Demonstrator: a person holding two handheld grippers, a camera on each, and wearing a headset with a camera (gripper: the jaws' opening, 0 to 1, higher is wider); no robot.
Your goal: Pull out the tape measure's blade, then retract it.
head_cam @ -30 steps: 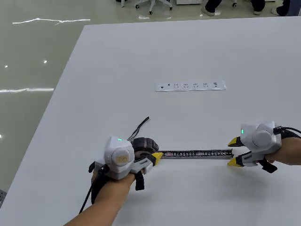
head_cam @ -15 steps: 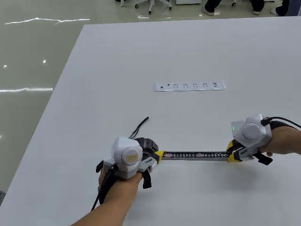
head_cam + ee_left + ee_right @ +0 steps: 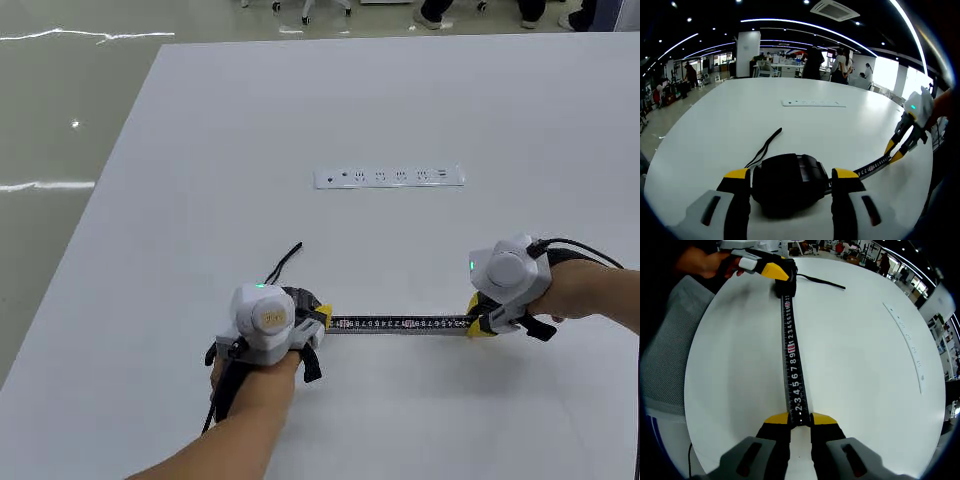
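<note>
Left fingers [image 3: 737, 197] clench the tape measure [image 3: 787, 182]; right fingers [image 3: 775, 419] pinch its pulled-out blade [image 3: 791, 360]; next I'd likely ease it back.

Black tape measure [image 3: 789, 183] on table, numbered blade [image 3: 398, 323] pulled out flat

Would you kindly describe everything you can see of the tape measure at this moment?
The tape measure has a black, rubbery-looking case, clamped between the left gripper's yellow-tipped jaws on the white table. A thin black strap trails from it across the tabletop. Its blade, black with white numerals and one red mark, is pulled out straight to the right gripper, which pinches its end.
</note>
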